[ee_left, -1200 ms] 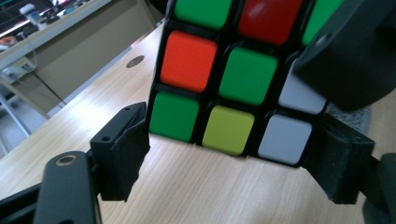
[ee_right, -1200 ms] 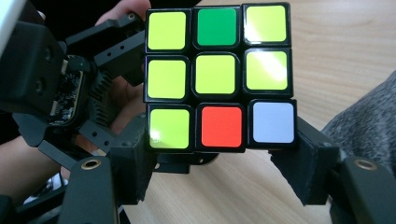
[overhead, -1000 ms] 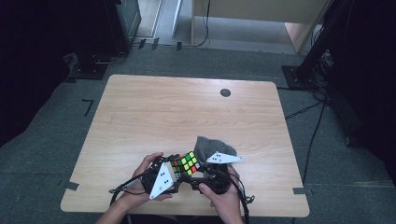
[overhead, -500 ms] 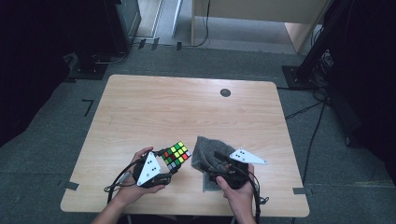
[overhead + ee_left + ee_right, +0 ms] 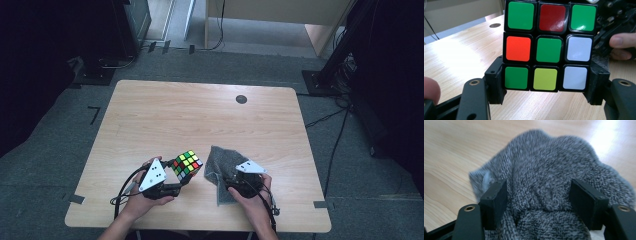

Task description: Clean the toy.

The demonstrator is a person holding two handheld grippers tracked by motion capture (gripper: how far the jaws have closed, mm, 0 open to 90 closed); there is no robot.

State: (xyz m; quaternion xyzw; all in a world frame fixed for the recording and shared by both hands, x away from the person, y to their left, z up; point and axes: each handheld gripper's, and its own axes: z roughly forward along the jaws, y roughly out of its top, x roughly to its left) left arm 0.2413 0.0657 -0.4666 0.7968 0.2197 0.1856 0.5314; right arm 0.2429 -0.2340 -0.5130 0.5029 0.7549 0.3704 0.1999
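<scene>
Since a second ago, when pressed against the grey cloth (image 5: pixel 222 172), now drawn apart: puzzle cube (image 5: pixel 187 165) lifted just left of it, clenched in the left gripper (image 5: pixel 176 172) (glossy stickers, hard square edges). Likely a wipe finished. Right gripper (image 5: pixel 235 186) over the soft, nubbly cloth, jaws spread wide, grasping nothing firmly.

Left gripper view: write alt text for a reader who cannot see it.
A scrambled cube is clamped between the left gripper's two black jaws, held above a wooden table. The facing side shows green, red, orange, white and yellow stickers. At right, fingers hold the other gripper.
</scene>
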